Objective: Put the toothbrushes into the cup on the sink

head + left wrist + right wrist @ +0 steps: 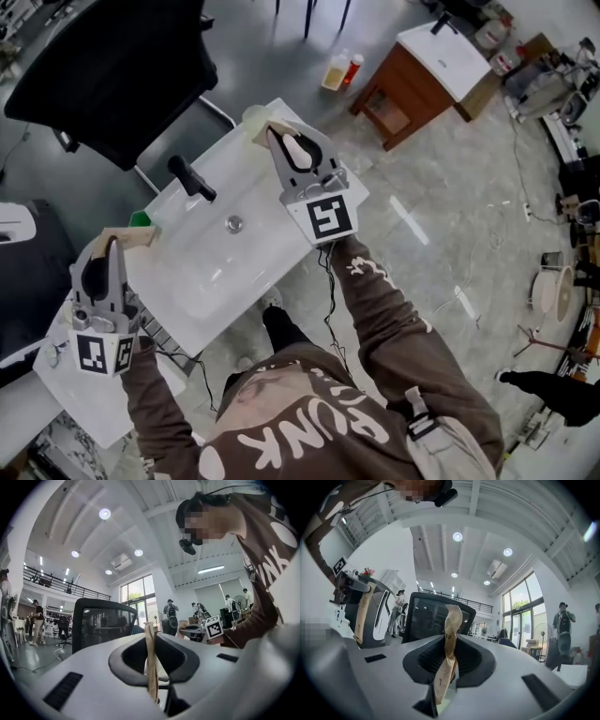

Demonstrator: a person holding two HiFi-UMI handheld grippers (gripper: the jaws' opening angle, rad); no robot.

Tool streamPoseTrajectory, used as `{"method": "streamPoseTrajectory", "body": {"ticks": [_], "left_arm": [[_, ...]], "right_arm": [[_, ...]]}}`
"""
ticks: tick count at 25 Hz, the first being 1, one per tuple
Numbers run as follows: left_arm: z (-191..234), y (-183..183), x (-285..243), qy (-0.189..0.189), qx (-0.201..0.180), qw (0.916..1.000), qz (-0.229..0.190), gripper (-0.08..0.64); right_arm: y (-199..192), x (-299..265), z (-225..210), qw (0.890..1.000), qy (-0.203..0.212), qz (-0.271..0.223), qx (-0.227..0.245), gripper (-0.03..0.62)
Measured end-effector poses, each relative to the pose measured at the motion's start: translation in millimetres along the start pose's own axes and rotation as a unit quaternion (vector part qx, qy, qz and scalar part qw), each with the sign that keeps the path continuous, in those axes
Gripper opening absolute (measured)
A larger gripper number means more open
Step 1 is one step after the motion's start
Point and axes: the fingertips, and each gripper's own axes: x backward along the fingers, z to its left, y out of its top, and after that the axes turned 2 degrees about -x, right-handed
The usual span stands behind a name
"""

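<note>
A white sink (272, 239) with a black faucet (191, 178) lies below me. A pale cup (253, 115) stands on its far right corner. My right gripper (273, 132) hovers right by that cup, shut on a toothbrush in a brown paper wrapper (266, 131). The wrapper (446, 658) stands crumpled and upright between the right gripper's (449, 654) closed jaws. My left gripper (112, 242) is at the sink's left end, shut on a second wrapped toothbrush (129, 237). That toothbrush (151, 660) shows edge-on in the left gripper's (152, 665) jaws.
A green object (139, 218) sits on the sink's left rim by the left gripper. A black office chair (112, 66) stands behind the sink. A wooden cabinet with a white basin (422, 80) and two bottles (342, 70) stand on the floor at the far right.
</note>
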Motion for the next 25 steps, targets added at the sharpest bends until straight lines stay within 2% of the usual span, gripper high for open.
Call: {"method": "streamPoseTrajectory", "body": {"ticks": [5, 10, 19, 25], "left_arm": [[9.5, -10.8, -22.2, 0.006, 0.0, 0.9999, 0.009, 0.046], [14.0, -17.4, -31.3, 0.014, -0.001, 0.9997, 0.02, 0.046], [20.2, -24.7, -34.8, 0.025, -0.002, 0.9992, 0.033, 0.046], [20.0, -27.5, -34.1, 0.028, -0.004, 0.9988, 0.041, 0.046]], "right_arm": [[-33.2, -58.9, -33.3, 1.0, -0.006, 0.006, 0.022, 0.058], [-77.2, -93.7, -41.6, 0.999, 0.003, 0.033, 0.032, 0.058], [-141.9, -106.4, -37.6, 0.997, 0.012, 0.075, 0.015, 0.058], [-165.3, -109.7, -31.4, 0.996, 0.02, 0.091, 0.009, 0.058]]}}
